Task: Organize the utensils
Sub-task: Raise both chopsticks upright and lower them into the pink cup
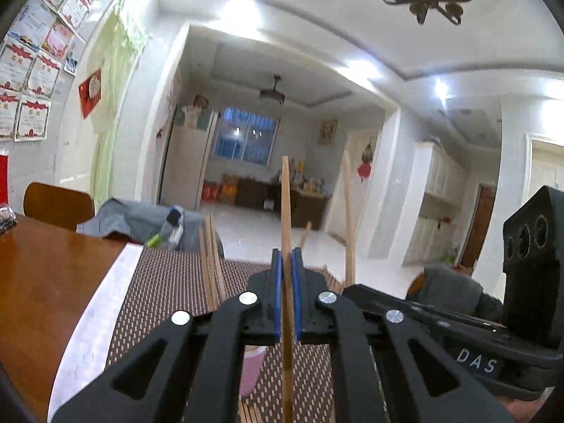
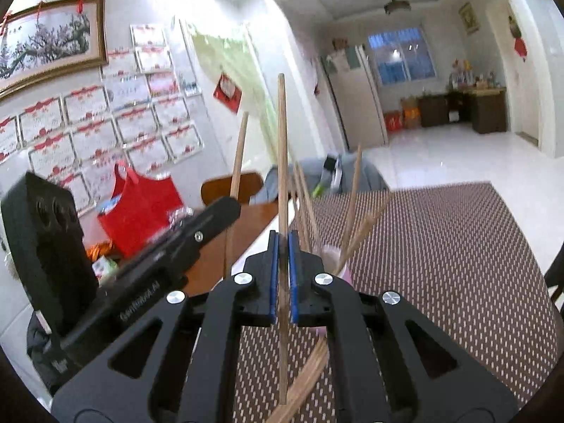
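Note:
My left gripper (image 1: pixel 287 257) is shut on a wooden chopstick (image 1: pixel 285 204) that stands upright between its blue pads. My right gripper (image 2: pixel 282 238) is shut on another upright wooden chopstick (image 2: pixel 282 148). A pink cup (image 2: pixel 331 257) just beyond the right gripper holds several chopsticks (image 2: pixel 352 208) that lean outward. Part of that cup (image 1: pixel 252 370) shows under the left gripper. Loose chopsticks (image 1: pixel 211 264) lie on the woven brown mat (image 1: pixel 169 282). More (image 2: pixel 306 377) lie under the right gripper. The right gripper's body (image 1: pixel 458 320) shows at the right of the left wrist view.
The mat (image 2: pixel 440 264) covers a brown wooden table (image 1: pixel 46 282). A red bag (image 2: pixel 141 204) and small clutter stand at the table's left. A wooden chair (image 1: pixel 58 204) and grey cloth (image 1: pixel 141 222) are behind the table. The left gripper's body (image 2: pixel 123 275) is close at left.

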The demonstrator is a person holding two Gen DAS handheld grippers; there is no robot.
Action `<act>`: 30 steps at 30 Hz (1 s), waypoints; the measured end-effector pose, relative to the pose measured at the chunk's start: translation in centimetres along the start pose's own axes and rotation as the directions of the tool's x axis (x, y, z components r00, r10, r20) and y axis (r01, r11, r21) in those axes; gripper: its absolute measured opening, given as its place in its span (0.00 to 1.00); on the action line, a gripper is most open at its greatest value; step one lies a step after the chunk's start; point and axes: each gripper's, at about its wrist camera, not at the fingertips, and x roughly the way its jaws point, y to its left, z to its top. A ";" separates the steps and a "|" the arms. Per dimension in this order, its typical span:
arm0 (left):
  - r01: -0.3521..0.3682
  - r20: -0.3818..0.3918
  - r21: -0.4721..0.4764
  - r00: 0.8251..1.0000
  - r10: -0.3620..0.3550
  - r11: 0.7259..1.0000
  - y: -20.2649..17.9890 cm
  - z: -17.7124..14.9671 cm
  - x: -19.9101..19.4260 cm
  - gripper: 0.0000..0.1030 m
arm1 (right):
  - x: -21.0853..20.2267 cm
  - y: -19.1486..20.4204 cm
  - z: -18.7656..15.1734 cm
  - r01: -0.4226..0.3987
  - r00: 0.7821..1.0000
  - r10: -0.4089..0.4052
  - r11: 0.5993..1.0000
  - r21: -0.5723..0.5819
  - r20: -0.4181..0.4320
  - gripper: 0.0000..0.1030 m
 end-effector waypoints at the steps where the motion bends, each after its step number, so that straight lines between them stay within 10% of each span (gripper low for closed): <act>1: -0.001 0.020 -0.007 1.000 0.001 1.000 0.2 0.1 0.3 0.06 | 0.3 0.1 0.3 0.008 1.000 -0.008 1.000 -0.006 0.022 0.06; 13: -0.031 0.181 -0.080 0.983 0.045 0.996 3.3 1.4 4.2 0.06 | 4.3 0.4 1.6 0.054 0.968 -0.049 0.998 -0.014 0.245 0.06; 30: -0.133 0.226 -0.088 0.963 0.150 0.987 6.2 -0.5 9.2 0.06 | 8.2 -1.3 0.1 0.085 0.947 -0.081 0.996 0.001 0.310 0.06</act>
